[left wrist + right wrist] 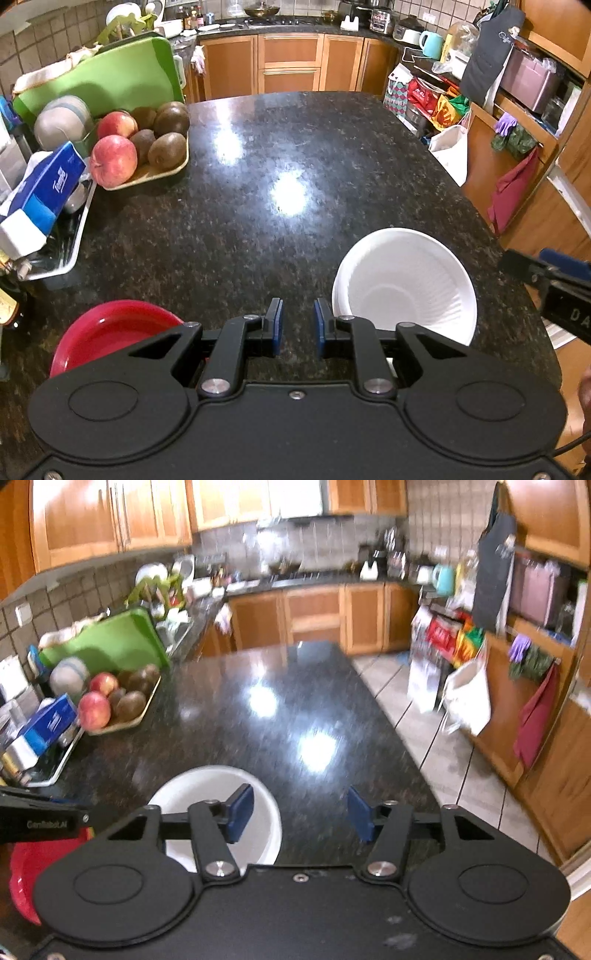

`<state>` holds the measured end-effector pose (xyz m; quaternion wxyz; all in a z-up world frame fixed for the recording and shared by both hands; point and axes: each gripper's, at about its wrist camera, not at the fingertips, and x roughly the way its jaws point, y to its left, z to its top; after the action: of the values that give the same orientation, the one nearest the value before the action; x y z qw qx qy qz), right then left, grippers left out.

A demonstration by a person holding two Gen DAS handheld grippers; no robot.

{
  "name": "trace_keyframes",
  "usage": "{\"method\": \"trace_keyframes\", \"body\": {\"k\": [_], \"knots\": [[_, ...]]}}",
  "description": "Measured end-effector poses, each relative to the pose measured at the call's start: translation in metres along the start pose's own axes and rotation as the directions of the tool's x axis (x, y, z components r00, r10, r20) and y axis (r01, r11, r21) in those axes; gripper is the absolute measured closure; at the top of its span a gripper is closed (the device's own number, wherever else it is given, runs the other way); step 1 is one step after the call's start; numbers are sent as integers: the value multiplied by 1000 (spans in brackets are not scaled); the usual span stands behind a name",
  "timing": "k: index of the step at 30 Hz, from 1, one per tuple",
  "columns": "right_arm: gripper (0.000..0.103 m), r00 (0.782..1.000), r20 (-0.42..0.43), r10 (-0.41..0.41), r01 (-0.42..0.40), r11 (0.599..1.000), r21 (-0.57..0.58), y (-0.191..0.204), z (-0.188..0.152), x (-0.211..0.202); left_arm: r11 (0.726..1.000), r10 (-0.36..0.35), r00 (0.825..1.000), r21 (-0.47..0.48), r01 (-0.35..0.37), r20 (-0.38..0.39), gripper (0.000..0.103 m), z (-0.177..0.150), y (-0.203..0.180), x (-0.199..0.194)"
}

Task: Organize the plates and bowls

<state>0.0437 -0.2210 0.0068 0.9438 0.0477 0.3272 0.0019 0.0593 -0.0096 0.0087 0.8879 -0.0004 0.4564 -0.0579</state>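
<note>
A white ribbed bowl (pixel 406 288) stands on the dark granite counter (pixel 258 206), just right of my left gripper (pixel 298 328). A red plate (pixel 110 332) lies to its left, partly hidden by the gripper body. My left gripper is open with a narrow gap and holds nothing, low over the counter between the two dishes. My right gripper (pixel 301 818) is wide open and empty, above the counter; its left finger is over the white bowl (pixel 218 801). The red plate (pixel 29 867) shows at the lower left of the right wrist view. The right gripper (pixel 546 280) appears at the right edge of the left wrist view.
A tray of apples and kiwis (pixel 144 147) stands at the left of the counter, with a blue tissue box (pixel 48 184), a white tray (pixel 62 251) and a green cutting board (pixel 103 81) nearby. The counter's right edge drops to a tiled floor (pixel 461 768) by cabinets.
</note>
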Motion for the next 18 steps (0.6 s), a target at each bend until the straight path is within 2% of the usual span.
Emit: {"method": "trace_keyframes", "body": {"k": [2, 6, 10, 18], "knots": [[41, 1000, 11, -7, 7, 1000, -3, 0, 3, 3, 1000, 8, 1000, -7, -8, 1, 74, 2, 0, 2], [43, 996, -88, 25, -24, 1000, 11, -3, 8, 23, 998, 31, 998, -52, -33, -48, 74, 6, 2, 14], [43, 985, -156, 72, -64, 996, 57, -7, 11, 39, 999, -21, 998, -36, 18, -64, 74, 4, 1, 17], [44, 969, -221, 113, -103, 993, 57, -9, 8, 59, 998, -56, 996, -9, 55, -75, 75, 1, -4, 23]]}}
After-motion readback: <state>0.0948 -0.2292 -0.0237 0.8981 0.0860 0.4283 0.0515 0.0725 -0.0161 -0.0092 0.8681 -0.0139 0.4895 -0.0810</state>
